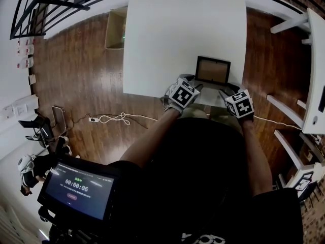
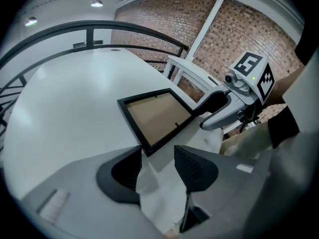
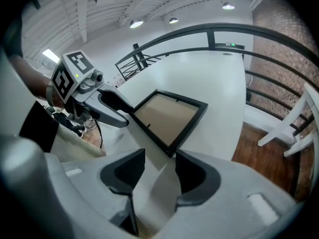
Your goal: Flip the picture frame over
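Observation:
A black picture frame [image 1: 213,70] lies flat near the white table's front edge, its brown backing board facing up [image 2: 157,114] [image 3: 166,116]. My left gripper [image 1: 196,87] hovers just before the frame's near left corner, jaws open with nothing between them [image 2: 155,164]. My right gripper [image 1: 224,93] hangs just before the near right corner, also open and empty [image 3: 159,169]. In each gripper view, the frame's nearest corner sits just beyond the gap between the jaws, not touched. Each gripper shows in the other's view, left [image 3: 107,108] and right [image 2: 224,111].
The white table [image 1: 172,29] stretches far beyond the frame, bare. White chairs [image 1: 304,75] stand to the right on the wooden floor. A black railing [image 1: 56,4] runs at the far left. A white cable [image 1: 117,118] lies on the floor under the table's front edge.

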Tool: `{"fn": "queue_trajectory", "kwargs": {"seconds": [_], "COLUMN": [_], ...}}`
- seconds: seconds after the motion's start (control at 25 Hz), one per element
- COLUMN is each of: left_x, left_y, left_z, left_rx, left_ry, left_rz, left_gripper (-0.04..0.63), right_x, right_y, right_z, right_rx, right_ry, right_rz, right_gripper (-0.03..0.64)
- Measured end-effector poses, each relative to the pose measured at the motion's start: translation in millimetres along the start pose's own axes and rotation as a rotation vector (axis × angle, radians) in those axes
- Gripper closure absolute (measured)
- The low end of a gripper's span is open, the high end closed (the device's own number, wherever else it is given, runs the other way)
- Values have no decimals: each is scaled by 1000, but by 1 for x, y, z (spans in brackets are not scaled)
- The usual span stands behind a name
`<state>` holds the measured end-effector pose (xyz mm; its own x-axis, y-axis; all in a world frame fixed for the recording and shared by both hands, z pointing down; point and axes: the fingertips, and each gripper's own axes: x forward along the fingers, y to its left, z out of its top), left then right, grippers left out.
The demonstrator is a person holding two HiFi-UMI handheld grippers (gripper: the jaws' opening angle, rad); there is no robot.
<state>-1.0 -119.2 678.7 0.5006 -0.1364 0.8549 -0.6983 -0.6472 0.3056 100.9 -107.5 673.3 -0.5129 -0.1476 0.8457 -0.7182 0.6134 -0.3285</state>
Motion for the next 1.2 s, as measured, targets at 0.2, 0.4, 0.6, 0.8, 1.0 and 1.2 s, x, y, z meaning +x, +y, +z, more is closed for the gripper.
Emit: {"fn": "queue_trajectory", "kwargs": {"seconds": [0.2,0.4,0.6,0.8,1.0,1.2], "left_x": [-6,-10,-23,-37,-47,-58], "left_y": [-1,-5,-12,-15,-20,-23], "left_z": [3,5,11,16,19,23], "left_rx": [-9,-28,-30,-45,-48,-52], "left_ry": [-17,-32,-69,-108,-127,-150], "left_rz": [-15,-30,-35,-42,-46,-46], "left_gripper": [387,383,380,383,382,382], "right_x": [0,-5,-19,-36,-47,-56], "right_y": [0,1,2,9,14,23], "right_z": [-2,1,9,17,23,25], "right_rx": [2,-9,-30,-65,-90,-118], "right_ry": [0,-8,-34,-62,-79,-61], "right_rz": [12,26,27,47,44,53], "right_gripper": [432,428,423,423,423,423]}}
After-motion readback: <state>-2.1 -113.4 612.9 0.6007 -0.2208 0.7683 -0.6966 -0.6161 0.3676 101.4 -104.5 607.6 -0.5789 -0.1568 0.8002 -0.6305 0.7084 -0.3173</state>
